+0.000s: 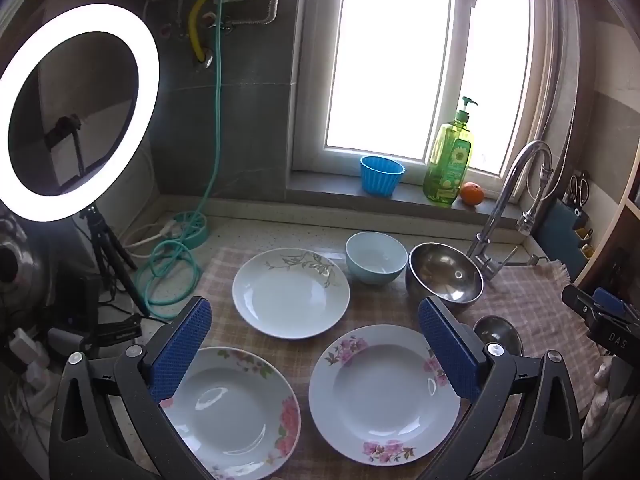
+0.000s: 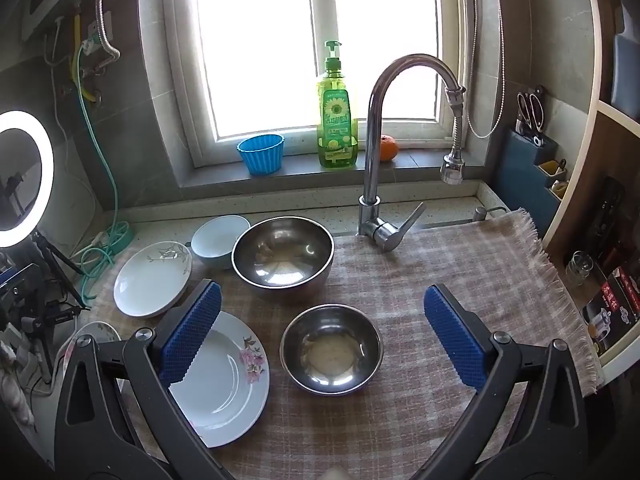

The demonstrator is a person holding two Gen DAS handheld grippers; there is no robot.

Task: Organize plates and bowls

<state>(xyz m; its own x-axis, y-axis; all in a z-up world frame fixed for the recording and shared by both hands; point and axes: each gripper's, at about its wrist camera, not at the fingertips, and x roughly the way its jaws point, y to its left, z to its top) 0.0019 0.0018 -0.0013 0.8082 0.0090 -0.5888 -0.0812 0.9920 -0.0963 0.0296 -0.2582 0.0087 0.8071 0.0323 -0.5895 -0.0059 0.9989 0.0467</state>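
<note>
Upright small steel bowl (image 2: pixel 331 349) between spread right tongs (image 2: pixel 322 334).

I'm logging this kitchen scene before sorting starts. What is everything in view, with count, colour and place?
Plates: three, white; one with a grey-green leaf print at the back, two with pink flowers in front, all on the cloth.
Ceramic bowl: one, light blue, behind the plates.
Steel bowls: two, silver; large beside the blue bowl, small nearer the front.
Checked cloth: one, brown and beige, over the counter.
Faucet: one, chrome, behind the cloth.
Soap bottle: one, green, windowsill.
Fluted cup: one, blue, windowsill.
Orange: one, windowsill.
Ring light: one, lit, left.
Left claw: blue pads, open.
Right claw: blue pads, open.
</note>
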